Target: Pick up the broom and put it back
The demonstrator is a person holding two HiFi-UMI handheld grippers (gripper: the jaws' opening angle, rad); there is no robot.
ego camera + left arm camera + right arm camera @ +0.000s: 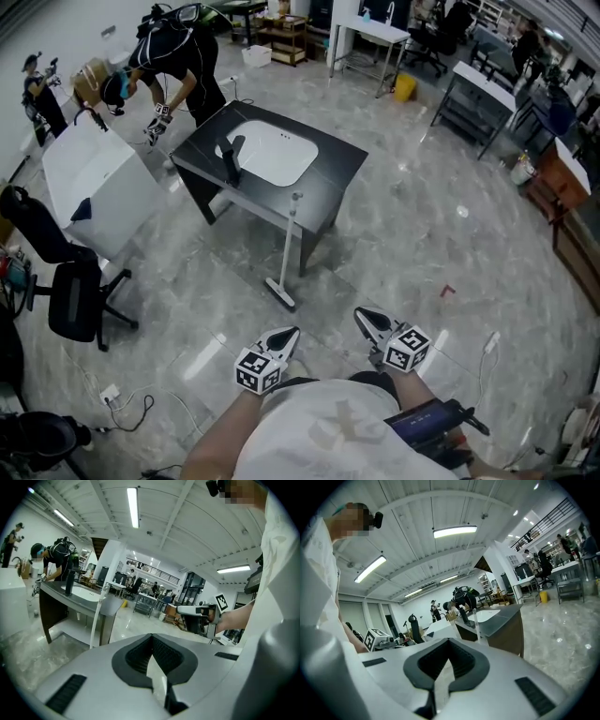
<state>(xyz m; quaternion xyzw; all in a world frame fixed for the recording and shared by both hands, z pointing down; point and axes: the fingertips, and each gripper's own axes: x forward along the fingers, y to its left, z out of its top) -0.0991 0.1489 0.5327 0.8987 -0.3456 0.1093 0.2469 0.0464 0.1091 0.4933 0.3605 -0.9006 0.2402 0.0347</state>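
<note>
Bright strip lights (pixel 132 507) — floor (pixel 450 234) glare, fisheye edges.

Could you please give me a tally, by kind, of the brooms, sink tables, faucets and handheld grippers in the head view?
Broom: 1
Sink table: 1
Faucet: 1
Grippers: 2, the left gripper and the right gripper
Total: 5
</note>
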